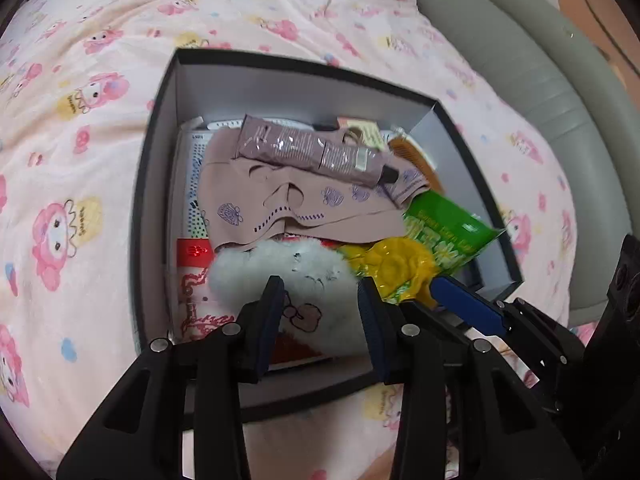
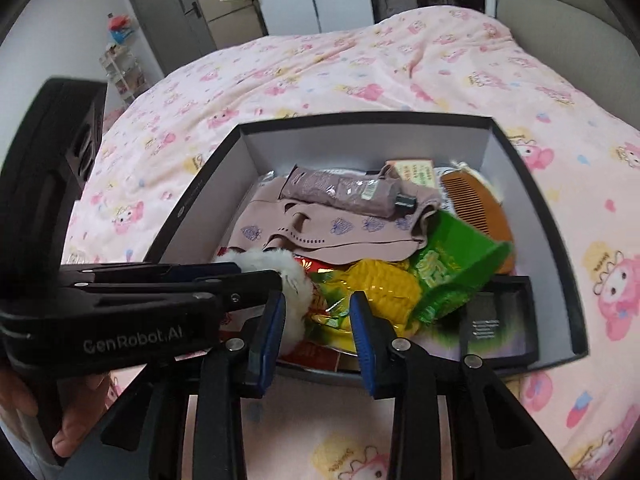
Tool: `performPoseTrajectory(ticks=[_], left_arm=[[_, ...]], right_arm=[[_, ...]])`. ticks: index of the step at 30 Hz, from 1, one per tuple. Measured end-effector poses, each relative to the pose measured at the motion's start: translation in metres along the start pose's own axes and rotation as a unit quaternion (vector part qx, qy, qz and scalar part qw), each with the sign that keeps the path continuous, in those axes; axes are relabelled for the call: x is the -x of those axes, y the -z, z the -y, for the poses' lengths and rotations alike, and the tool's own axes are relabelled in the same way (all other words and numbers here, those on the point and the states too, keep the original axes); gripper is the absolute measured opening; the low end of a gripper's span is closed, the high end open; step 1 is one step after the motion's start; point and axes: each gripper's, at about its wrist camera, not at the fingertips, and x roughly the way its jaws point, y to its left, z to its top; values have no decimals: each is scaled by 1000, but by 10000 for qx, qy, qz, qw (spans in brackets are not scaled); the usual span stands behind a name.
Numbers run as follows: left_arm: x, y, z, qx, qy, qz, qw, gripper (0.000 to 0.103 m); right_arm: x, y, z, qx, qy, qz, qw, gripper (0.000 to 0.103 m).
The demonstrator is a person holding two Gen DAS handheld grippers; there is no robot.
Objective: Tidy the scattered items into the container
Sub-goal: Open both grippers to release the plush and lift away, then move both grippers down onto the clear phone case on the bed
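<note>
A dark open box (image 1: 304, 64) (image 2: 360, 118) sits on the bed, holding a mauve tube (image 1: 308, 148) (image 2: 344, 192), a beige cloth mask (image 1: 288, 204) (image 2: 320, 228) and a wooden comb (image 2: 476, 208). My left gripper (image 1: 320, 286) (image 2: 260, 272) reaches over the box's near edge, shut on a white fluffy item (image 1: 316, 276) (image 2: 276, 262). My right gripper (image 2: 318, 298) is just beside it, shut on the near end of a yellow-and-green corn packet (image 2: 384, 284) (image 1: 400, 266). In the left wrist view only one blue pad (image 1: 464, 306) of the right gripper shows.
A pink cartoon-print bedspread (image 1: 100, 160) (image 2: 360, 72) surrounds the box. A grey padded headboard (image 1: 520, 60) borders the bed. Also in the box are a small black case (image 2: 496, 316) and red packaging (image 1: 192, 252). A person's hand (image 2: 76, 432) holds the left gripper.
</note>
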Motion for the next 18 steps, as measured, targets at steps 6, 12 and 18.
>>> performPoseTrajectory(ticks=[6, 12, 18], left_arm=[[51, 14, 22, -376, 0, 631, 9973, 39], [98, 40, 30, -285, 227, 926, 9950, 47], [156, 71, 5, -97, -52, 1389, 9902, 52]], right_arm=[[36, 2, 4, -132, 228, 228, 9994, 31], [82, 8, -8, -56, 247, 464, 9986, 36], [110, 11, -55, 401, -25, 647, 9971, 40]])
